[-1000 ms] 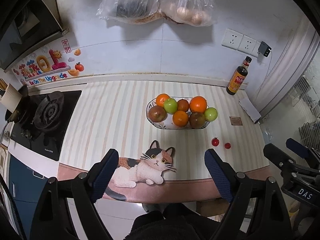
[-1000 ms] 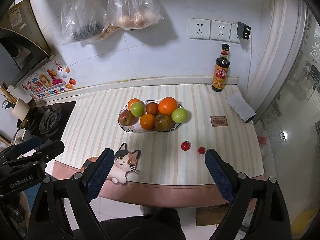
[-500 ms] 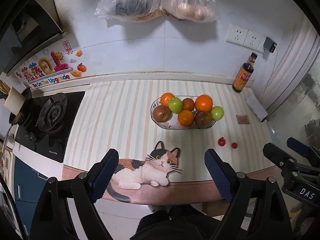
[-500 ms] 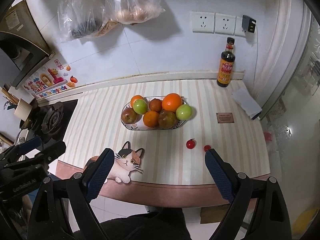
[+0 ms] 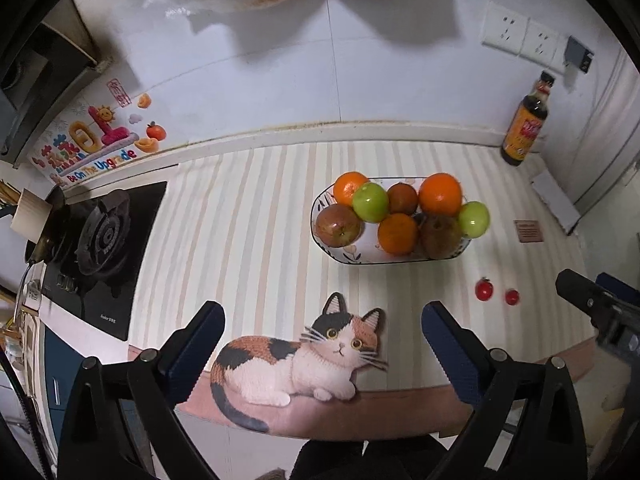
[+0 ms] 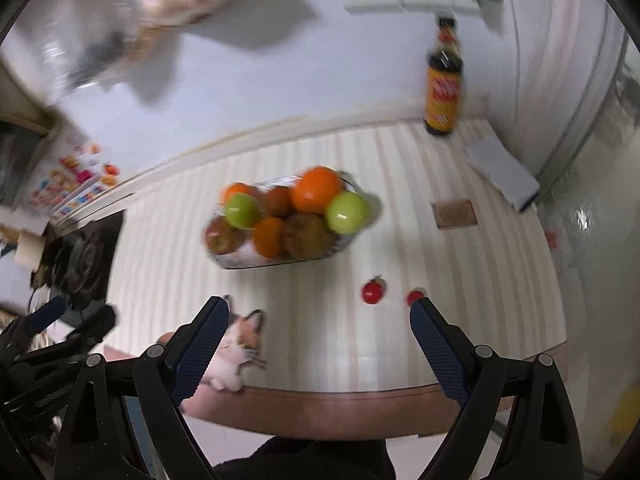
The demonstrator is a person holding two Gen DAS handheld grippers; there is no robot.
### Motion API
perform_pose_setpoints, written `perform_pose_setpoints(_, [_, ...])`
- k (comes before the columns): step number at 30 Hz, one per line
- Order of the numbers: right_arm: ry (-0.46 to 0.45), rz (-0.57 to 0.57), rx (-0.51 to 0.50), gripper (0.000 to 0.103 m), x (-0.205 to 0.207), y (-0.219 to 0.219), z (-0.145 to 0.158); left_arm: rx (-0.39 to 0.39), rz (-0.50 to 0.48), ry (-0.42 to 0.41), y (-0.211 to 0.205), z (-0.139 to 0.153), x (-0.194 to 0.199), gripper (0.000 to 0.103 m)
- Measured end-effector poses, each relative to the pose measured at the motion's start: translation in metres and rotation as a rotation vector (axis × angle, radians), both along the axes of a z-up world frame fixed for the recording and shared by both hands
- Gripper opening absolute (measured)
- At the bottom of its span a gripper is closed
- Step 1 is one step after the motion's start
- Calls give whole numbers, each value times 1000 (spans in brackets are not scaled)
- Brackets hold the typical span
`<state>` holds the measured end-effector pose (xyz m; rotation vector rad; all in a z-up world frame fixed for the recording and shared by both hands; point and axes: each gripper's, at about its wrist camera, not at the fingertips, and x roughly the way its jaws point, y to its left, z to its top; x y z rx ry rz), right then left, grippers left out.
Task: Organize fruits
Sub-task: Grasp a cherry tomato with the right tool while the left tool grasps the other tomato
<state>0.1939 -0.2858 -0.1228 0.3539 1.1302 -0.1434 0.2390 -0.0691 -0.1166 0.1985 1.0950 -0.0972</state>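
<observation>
Nearest the viewer, the left gripper (image 5: 322, 336) hangs over the front edge of the counter (image 5: 248, 216), its jaws spread wide and holding nothing; beneath it lies a cat-shaped mat (image 5: 296, 354). The right gripper (image 6: 318, 326) is likewise released and empty, poised at the counter's front edge; its view is motion-blurred, so fine detail there is uncertain.

Just beyond the right gripper's fingertips lie two small red fruits, apparently cherry tomatoes: the left tomato (image 6: 373, 291) sits between the spread fingers, and the right tomato (image 6: 415, 297) lies just beside the tip of the right-hand finger. In the left view the same pair (image 5: 484, 290) rests loose on the striped surface, near each other but apart, in front of the bowl and clear of it.

Farther back stands the fruit bowl (image 5: 320, 236), heaped with oranges, green apples and darker brownish-red fruit. Well behind it, against the wall, stands a dark sauce bottle (image 5: 524, 128); a gas burner (image 5: 100, 236) occupies the far left.

Step in hand, as judged: the approach to the loose tomatoes, nothing yet grasped. The next move appears to call for lowering the right gripper over one tomato, centring it between the fingers, and closing gently, since so small and round a fruit may roll or bruise.
</observation>
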Motion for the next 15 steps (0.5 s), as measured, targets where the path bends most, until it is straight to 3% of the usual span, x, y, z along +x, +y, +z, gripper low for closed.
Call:
perform_pose_setpoints(6, [174, -84, 101, 94, 32, -55, -103, 36, 19, 56, -11, -44, 34, 101])
perform_pose_setpoints(11, [264, -113, 191, 94, 48, -68, -174, 65, 38, 110, -16, -80, 55, 101])
perform_pose_setpoints(15, [316, -114, 190, 82, 62, -64, -212, 76, 54, 146, -20, -104, 66, 101])
